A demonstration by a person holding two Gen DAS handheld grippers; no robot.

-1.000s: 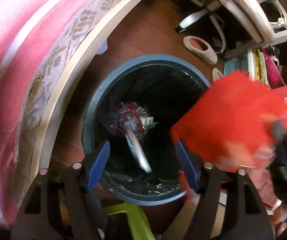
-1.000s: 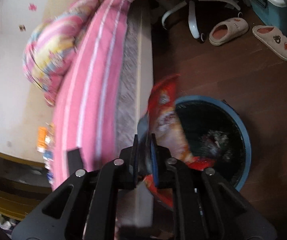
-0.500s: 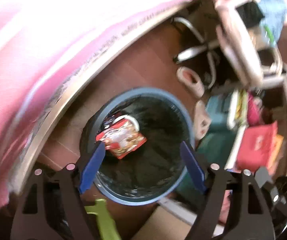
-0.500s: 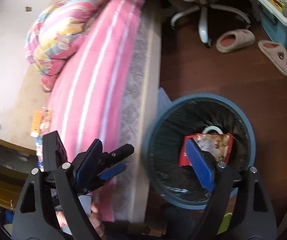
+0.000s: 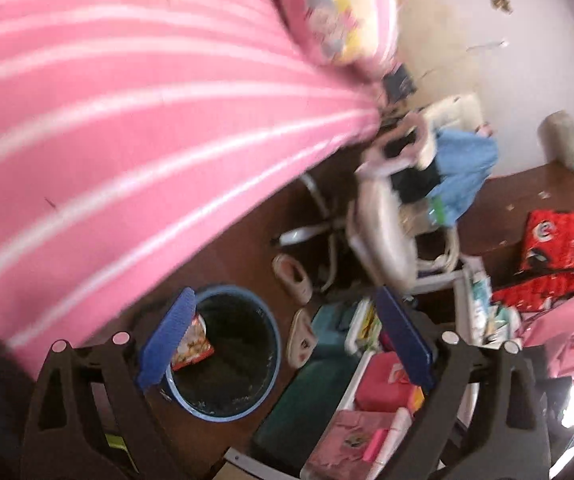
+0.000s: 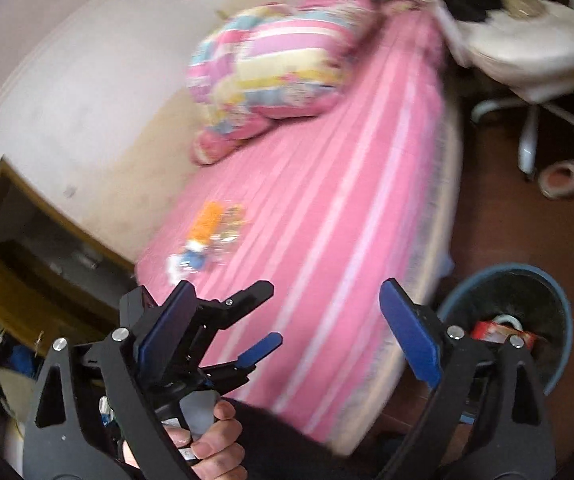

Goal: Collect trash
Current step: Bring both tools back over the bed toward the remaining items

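Note:
A blue-rimmed bin (image 5: pixel 275 344) with a black liner stands on the wood floor beside the pink striped bed (image 5: pixel 107 140). A red snack bag (image 5: pixel 193 346) lies inside it, also seen in the right wrist view as the red bag (image 6: pixel 503 330) in the bin (image 6: pixel 487 274). My left gripper (image 5: pixel 285 340) hovers high above the bin, jaws opening and empty. My right gripper (image 6: pixel 287 332) hangs over the bed edge, jaws opening with nothing between them. The left gripper (image 6: pixel 267 314) shows there too, held by a hand (image 6: pixel 211 444). Orange and blue wrappers (image 6: pixel 207 236) lie on the bed.
A white office chair (image 6: pixel 527 56) piled with clothes stands past the bin, with slippers (image 5: pixel 293 280) on the floor. Storage boxes (image 5: pixel 379 380) crowd the bin's right side. A folded quilt (image 6: pixel 271 68) lies at the bed's head. Red packs (image 5: pixel 555 248) sit on a brown surface.
My right gripper opened and let go of the red snack bag, which now lies in the bin. Both grippers rose away from the bin and swung toward the bed, jaws wider.

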